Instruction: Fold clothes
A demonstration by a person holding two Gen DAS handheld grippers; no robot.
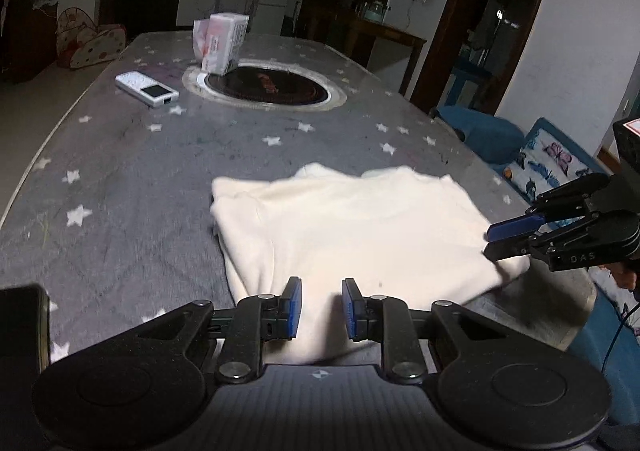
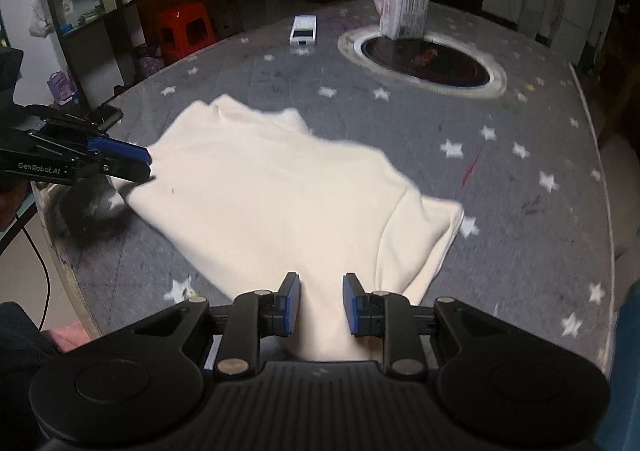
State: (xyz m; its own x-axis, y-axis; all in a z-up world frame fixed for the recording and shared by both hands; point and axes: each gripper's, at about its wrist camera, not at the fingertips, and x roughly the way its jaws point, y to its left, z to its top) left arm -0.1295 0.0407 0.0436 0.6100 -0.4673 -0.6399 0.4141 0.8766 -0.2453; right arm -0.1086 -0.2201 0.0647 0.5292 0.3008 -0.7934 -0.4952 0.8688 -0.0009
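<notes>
Both grippers pinching the cream garment's near hem

Left gripper [image 1: 321,309] and right gripper [image 2: 321,305] are each clamping cloth; the garment [image 1: 360,227] is stretching toward twelve o'clock across the table [image 1: 120,171].

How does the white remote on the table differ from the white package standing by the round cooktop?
The remote lies flat on the grey starred table, while the package stands upright. The remote is thin and slab-like; the package is a bulky block, much taller. The remote sits clear of the round cooktop; the package stands at its rim. The remote has a dark screen; the package carries printing and reddish marks. Both are mostly white and lie beyond the cream garment.
</notes>
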